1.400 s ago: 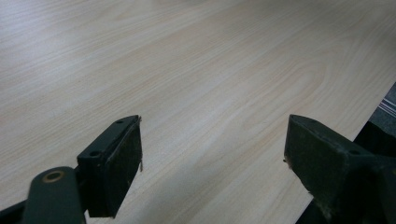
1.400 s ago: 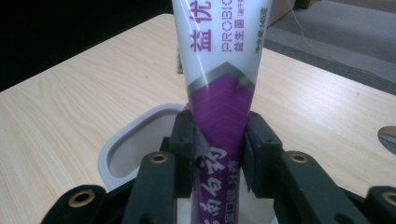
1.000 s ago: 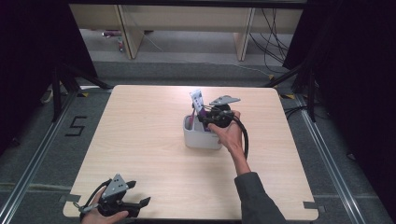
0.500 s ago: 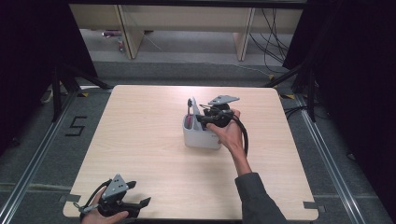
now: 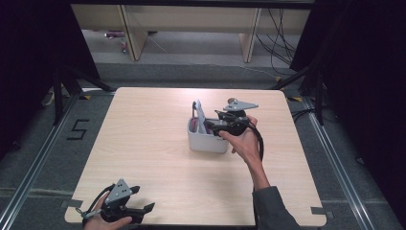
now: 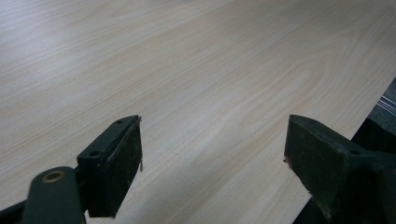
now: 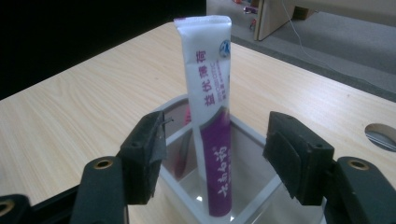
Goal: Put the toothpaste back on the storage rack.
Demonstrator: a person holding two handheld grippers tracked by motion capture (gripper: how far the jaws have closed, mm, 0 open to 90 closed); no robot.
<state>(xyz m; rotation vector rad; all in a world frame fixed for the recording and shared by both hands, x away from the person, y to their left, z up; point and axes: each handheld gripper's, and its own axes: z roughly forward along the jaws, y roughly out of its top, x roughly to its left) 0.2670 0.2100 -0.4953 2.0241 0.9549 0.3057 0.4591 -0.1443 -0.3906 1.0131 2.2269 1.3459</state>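
A white and purple toothpaste tube (image 7: 208, 93) stands upright in a white square holder (image 7: 243, 200), leaning on its far wall; in the high view the tube (image 5: 199, 115) rises from the holder (image 5: 207, 141) near the table's middle. My right gripper (image 7: 215, 154) hovers just beside the holder, its jaws having just been opening, and the tube stands free beyond them, not pressed by either pad. From above, the right gripper (image 5: 216, 120) sits at the holder's right rim. My left gripper (image 6: 212, 158) rests open over bare wood at the table's front left corner (image 5: 136, 208).
The light wooden table (image 5: 158, 158) has a round cable hole (image 7: 383, 135) near the holder. Dark floor and rails surround the table; wooden furniture legs and cables lie beyond its far edge.
The right gripper's jaws have spread apart and let go of the tube, and the hand has drawn back slightly to the right. The left hand has stayed where it was.
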